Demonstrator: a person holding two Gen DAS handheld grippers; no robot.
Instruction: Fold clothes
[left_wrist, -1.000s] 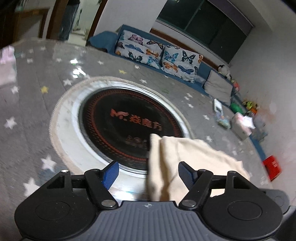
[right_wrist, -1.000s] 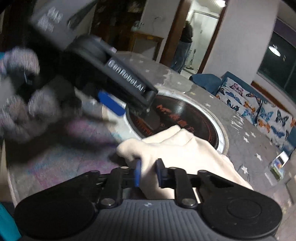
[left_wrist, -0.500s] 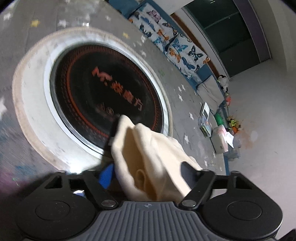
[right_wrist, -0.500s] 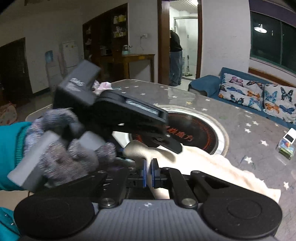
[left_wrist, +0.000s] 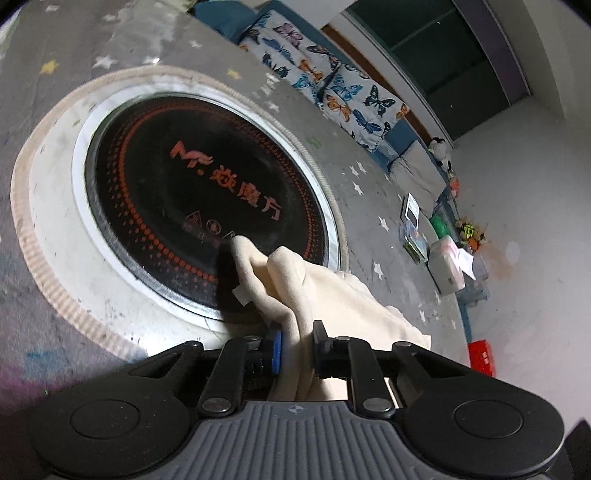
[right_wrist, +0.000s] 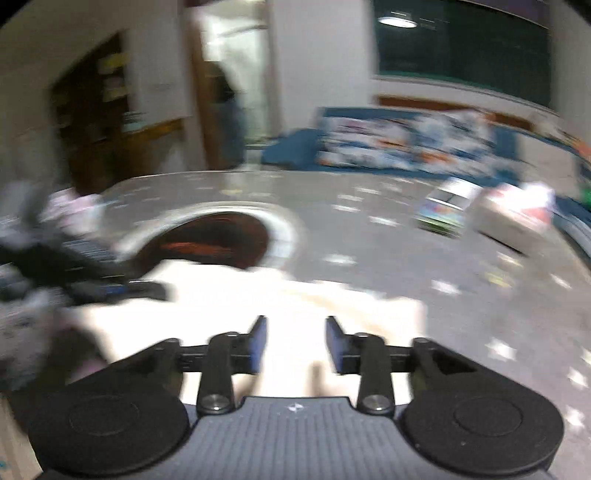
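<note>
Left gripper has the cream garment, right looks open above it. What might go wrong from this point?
1. The left gripper pinches a thick bunch of the cream garment, so layers may slip or fold unevenly.
2. The right gripper is open over the cloth in a motion-blurred view; its next grasp may miss the edge.
3. The garment overlaps the black cooktop and could drag across it.

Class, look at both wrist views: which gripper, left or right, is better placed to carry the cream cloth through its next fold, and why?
Probably the left gripper: its jaws are shut on the cream cloth, a bunched edge. The right gripper has its jaws apart, holding nothing.
</note>
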